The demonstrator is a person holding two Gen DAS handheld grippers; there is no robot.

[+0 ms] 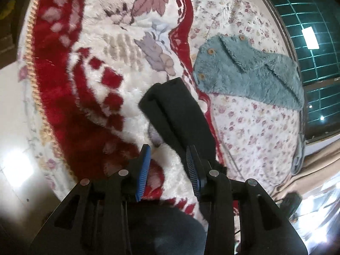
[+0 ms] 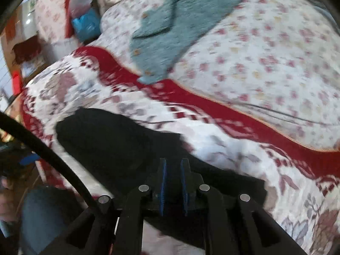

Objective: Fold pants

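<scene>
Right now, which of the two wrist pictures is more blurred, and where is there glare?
Right wrist view: clearly more smeared, the fluffy teal garment and red-and-white plush blanket streaked. Left wrist view: sharper, the folded black pants crisp; glare whitens the lower-left floor, and fisheye bends the edges.

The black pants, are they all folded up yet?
Nearly, it seems. The black fabric pants lie in a doubled-over bundle on the red-and-white plush blanket. The left gripper stands open with nothing between its pads; the right gripper hovers over the bundle, grip unclear. Perhaps one last fold or tidy remains.
</scene>
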